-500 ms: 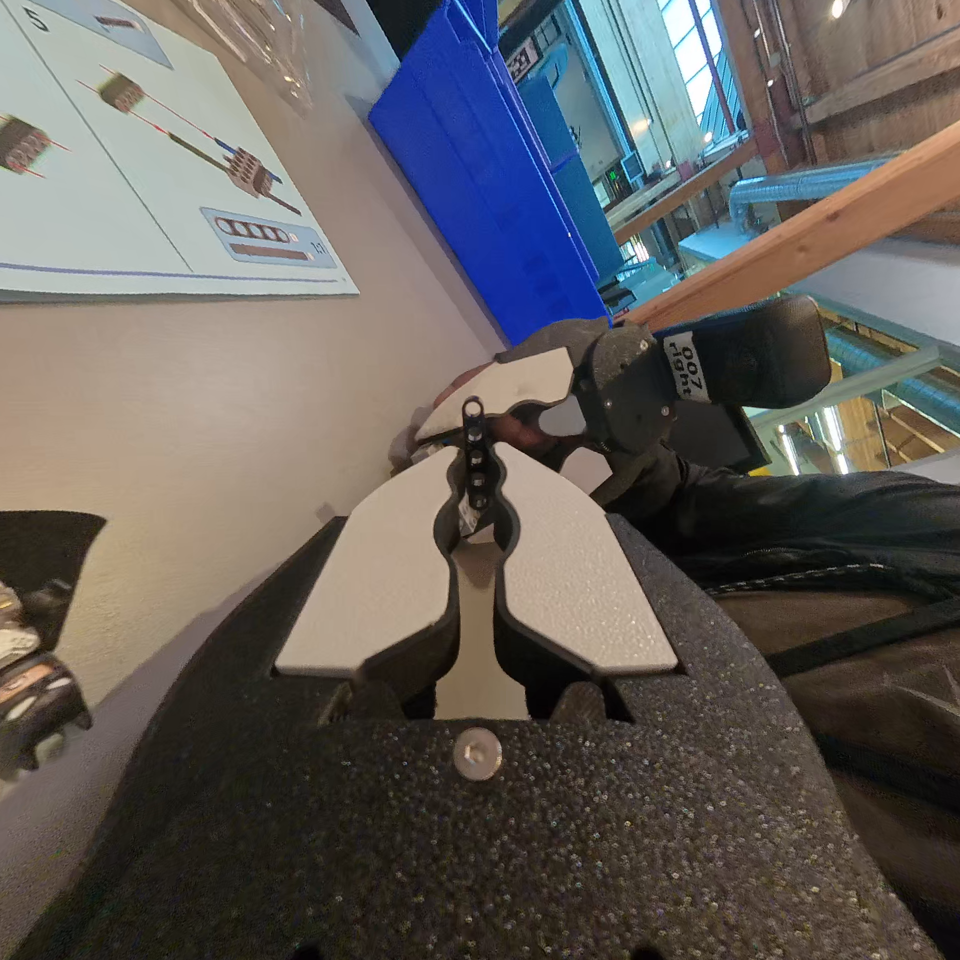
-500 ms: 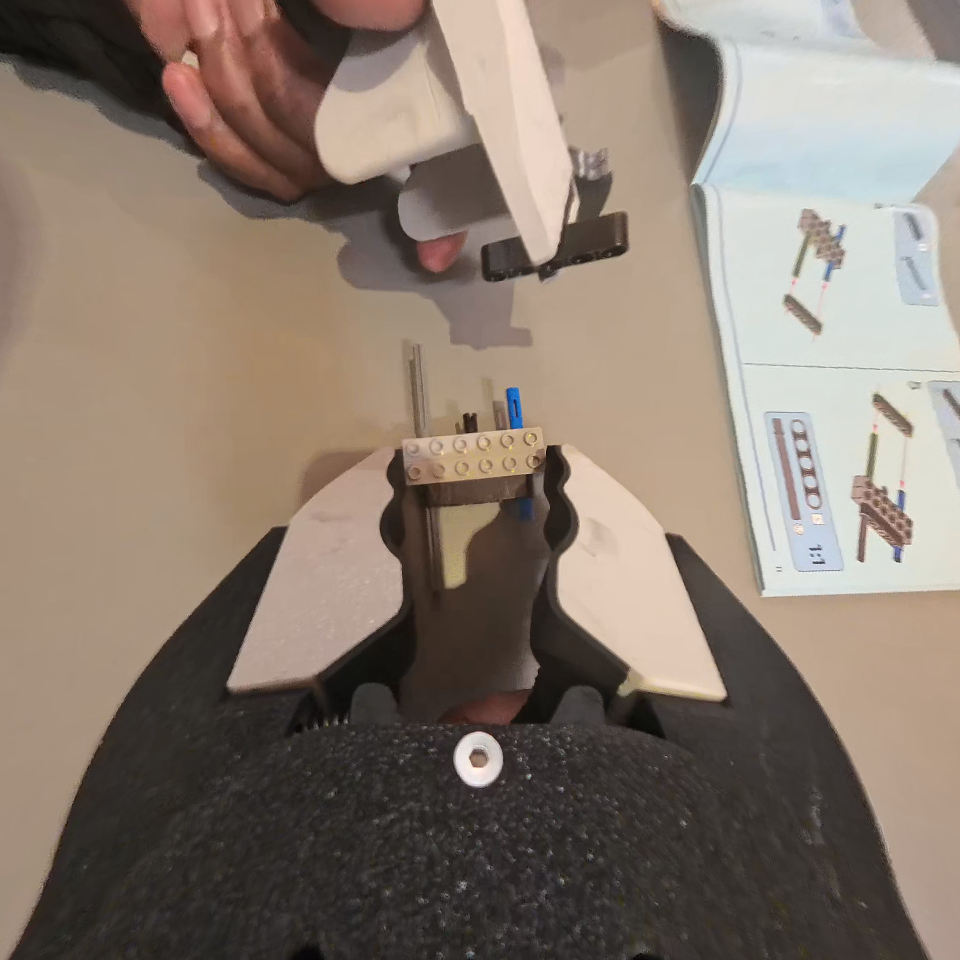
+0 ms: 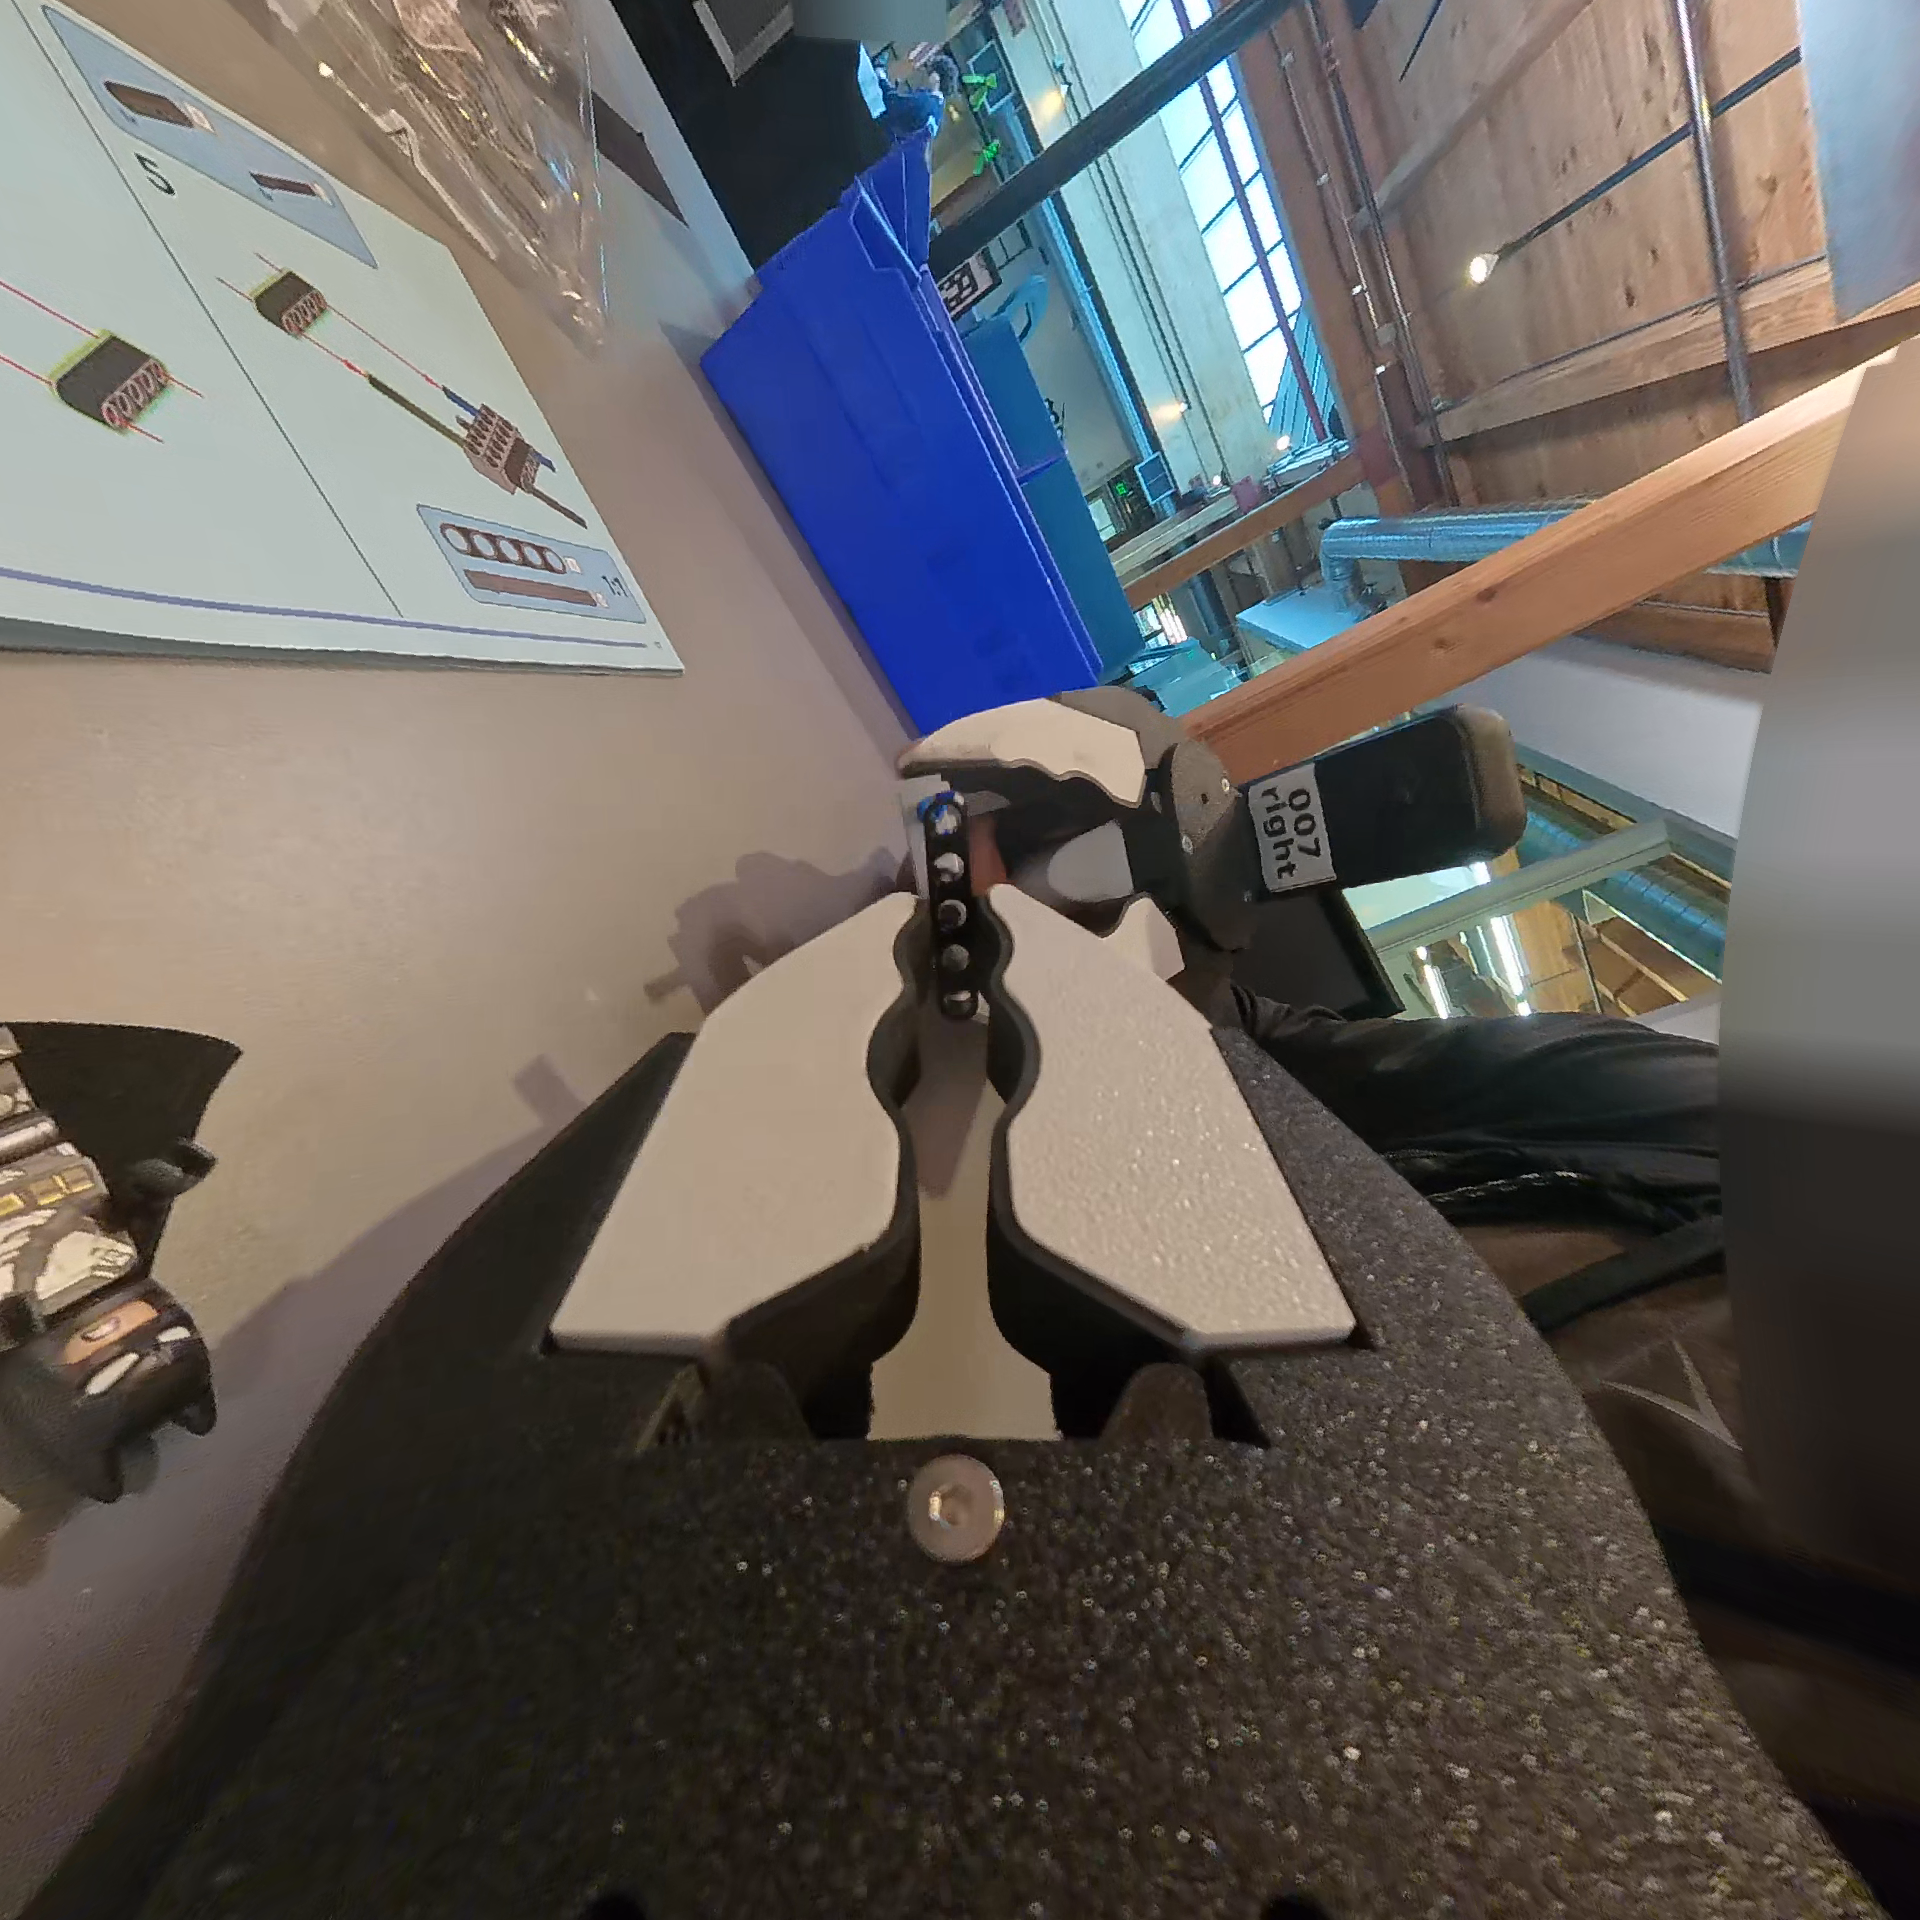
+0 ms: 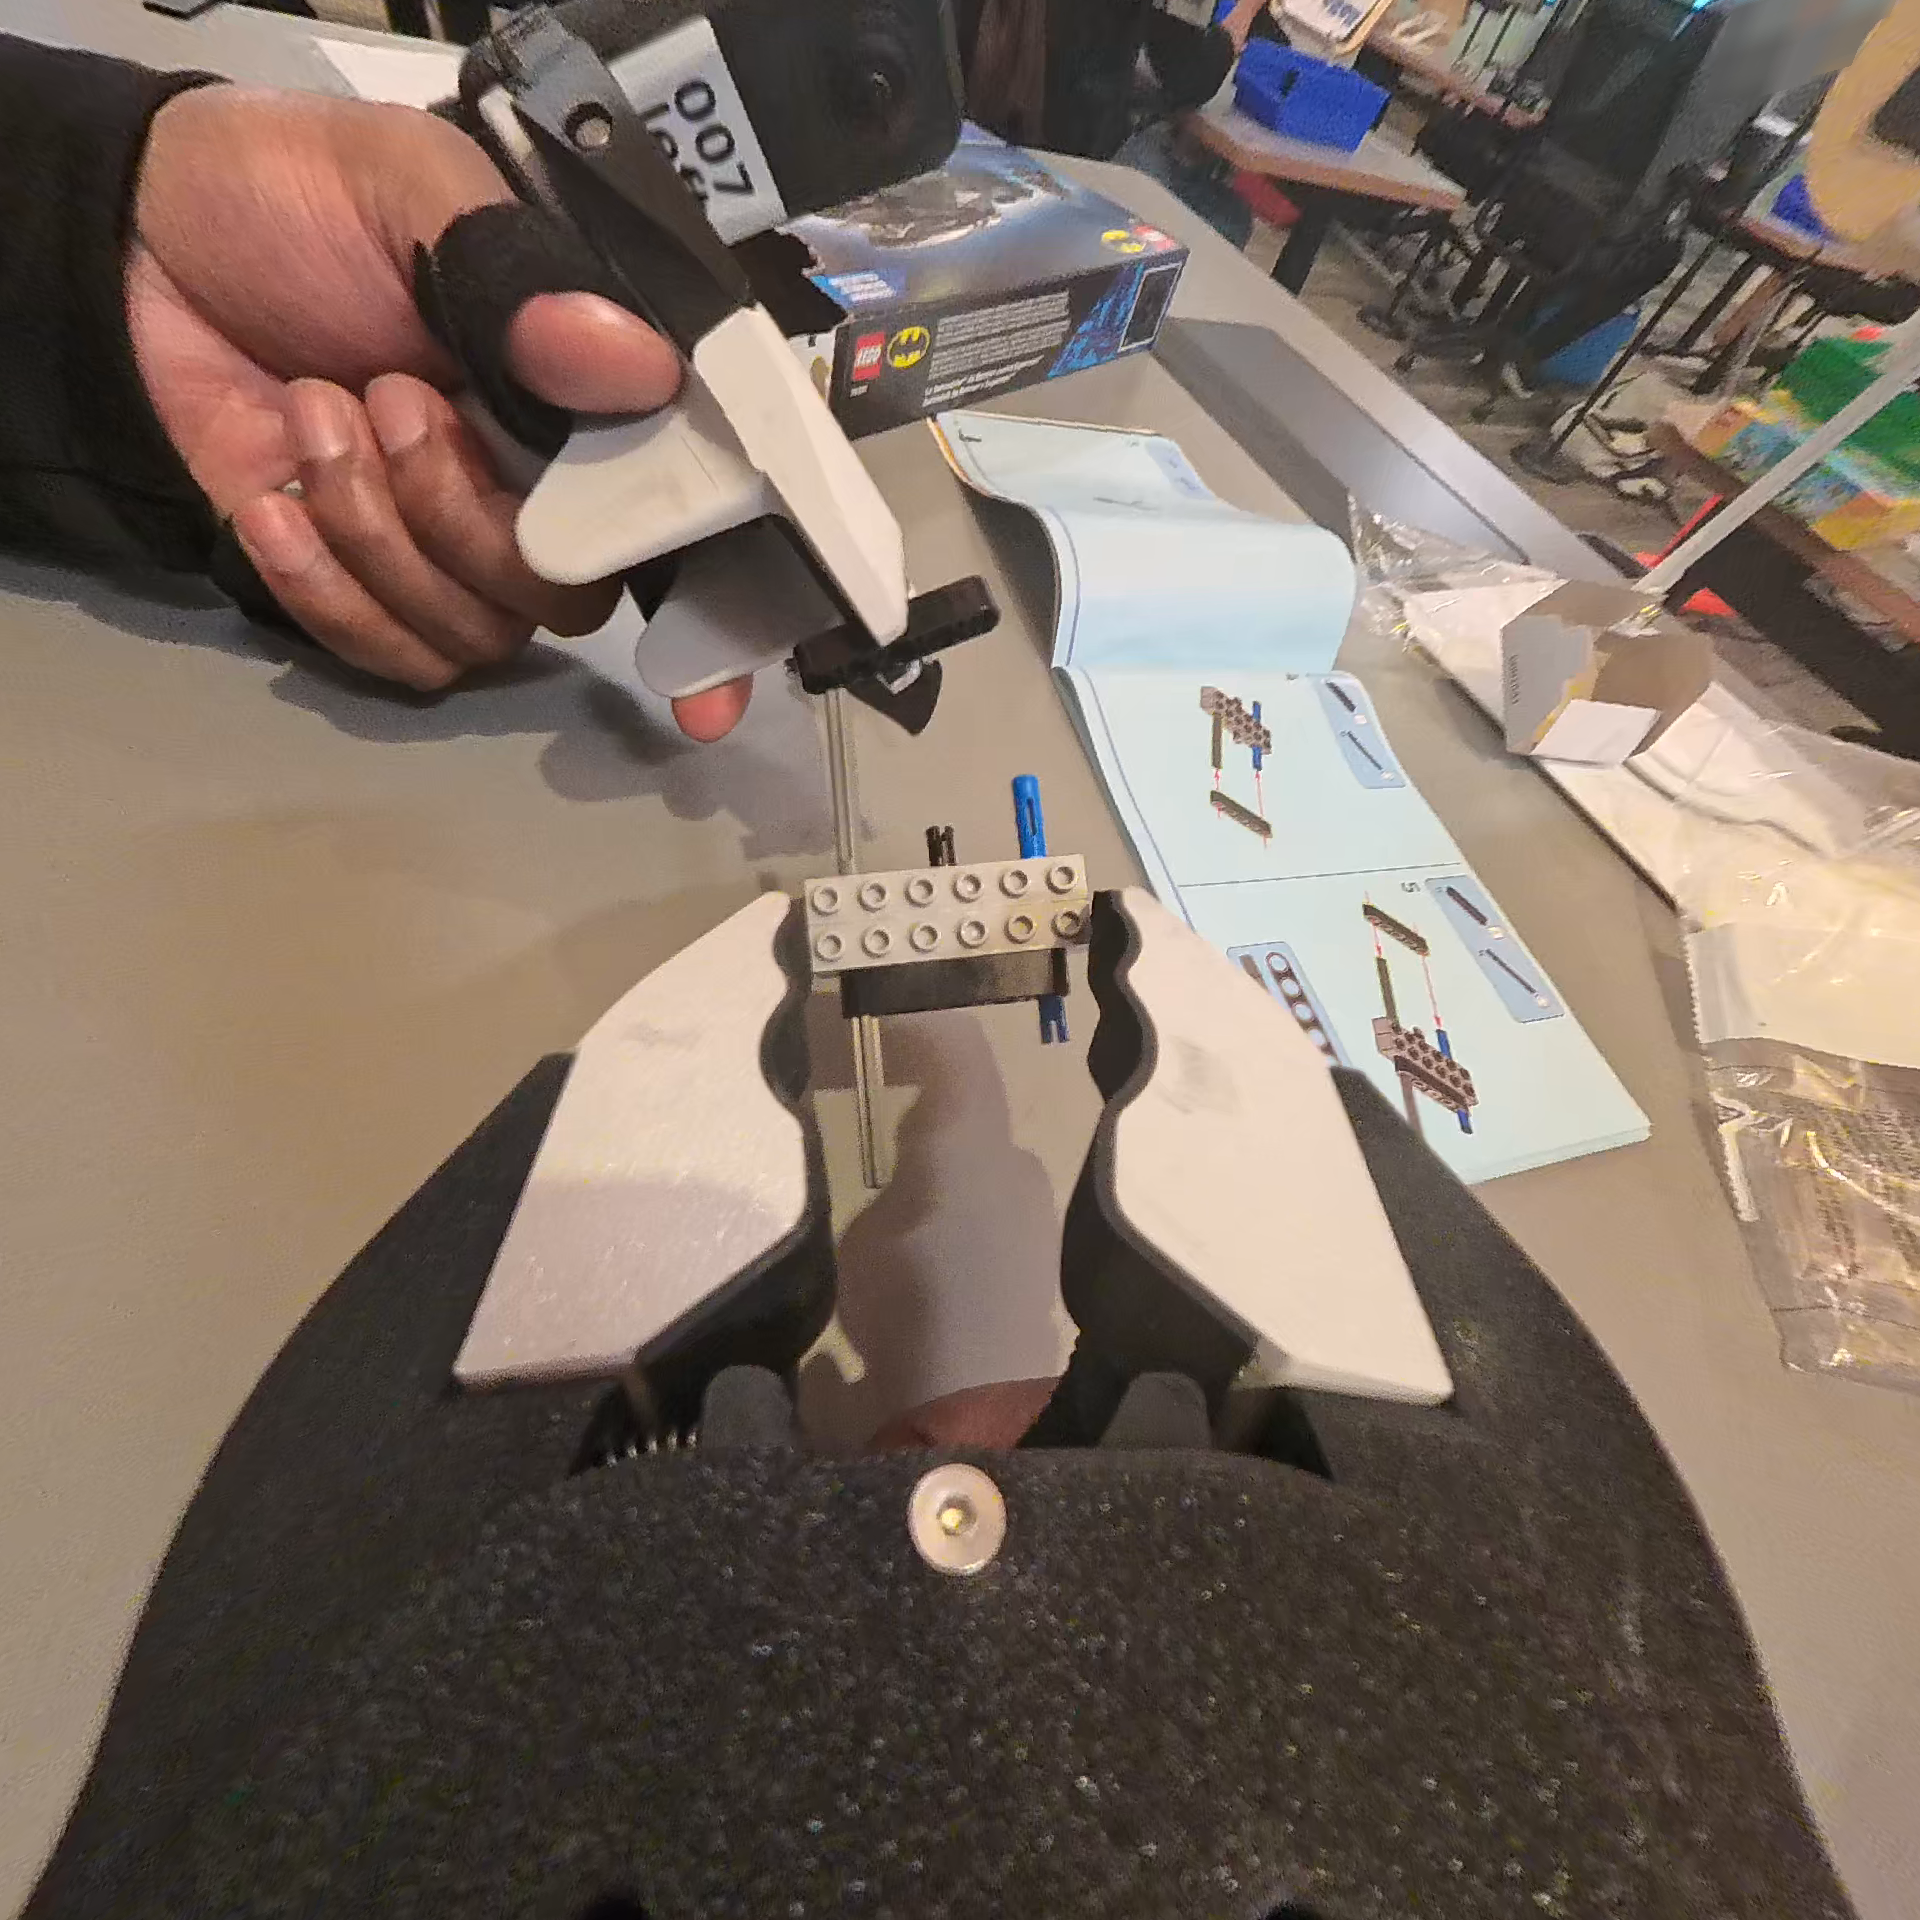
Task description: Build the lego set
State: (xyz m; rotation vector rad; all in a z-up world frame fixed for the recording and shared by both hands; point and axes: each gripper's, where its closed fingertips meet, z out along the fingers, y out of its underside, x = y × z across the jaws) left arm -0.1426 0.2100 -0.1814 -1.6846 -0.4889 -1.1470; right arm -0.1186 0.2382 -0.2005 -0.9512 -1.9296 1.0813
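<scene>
Left gripper (image 3: 951,914) pinching black holed beam (image 3: 953,914), right gripper (image 4: 945,925) clamping studded grey brick (image 4: 945,914)

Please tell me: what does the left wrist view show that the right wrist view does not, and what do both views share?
Only the left wrist view shows the blue bins, the wooden beams and the black beam's row of holes face-on.

Only the right wrist view shows the grey studded plate assembly with its long grey axle, blue pin and short black pin, a toy box and a hand.

Both show the left gripper pinching the black beam, the right gripper, the open instruction booklet and the grey table.
</scene>
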